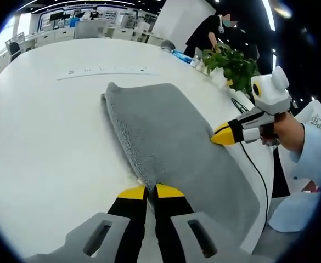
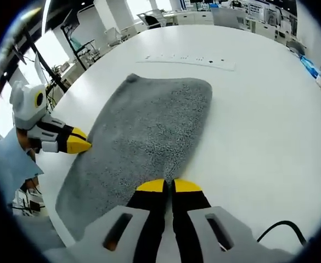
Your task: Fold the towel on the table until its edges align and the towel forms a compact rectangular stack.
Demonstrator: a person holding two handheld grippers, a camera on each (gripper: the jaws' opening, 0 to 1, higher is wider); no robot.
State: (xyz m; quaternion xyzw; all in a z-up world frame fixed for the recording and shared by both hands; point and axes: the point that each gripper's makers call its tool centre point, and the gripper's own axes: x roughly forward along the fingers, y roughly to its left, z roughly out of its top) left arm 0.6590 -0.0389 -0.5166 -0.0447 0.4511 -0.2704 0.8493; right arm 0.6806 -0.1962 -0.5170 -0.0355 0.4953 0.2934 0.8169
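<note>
The grey towel [image 1: 171, 137] is lying folded lengthwise on the white table [image 1: 45, 142], stretching away ahead of both grippers. The left gripper [image 1: 151, 191] is pinching one long edge with its jaws closed together; the right gripper [image 2: 169, 186] is doing the same on the opposite edge. The cloth is looking soft, light and limp, so gripping at edges or corners should be working best. The smooth tabletop is letting it slide; a potted plant [image 1: 231, 63] and office desks are standing beyond.

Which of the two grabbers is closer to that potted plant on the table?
Right. The right gripper sits at the towel's edge on the plant's side; the left gripper is at the opposite edge, farther off.
</note>
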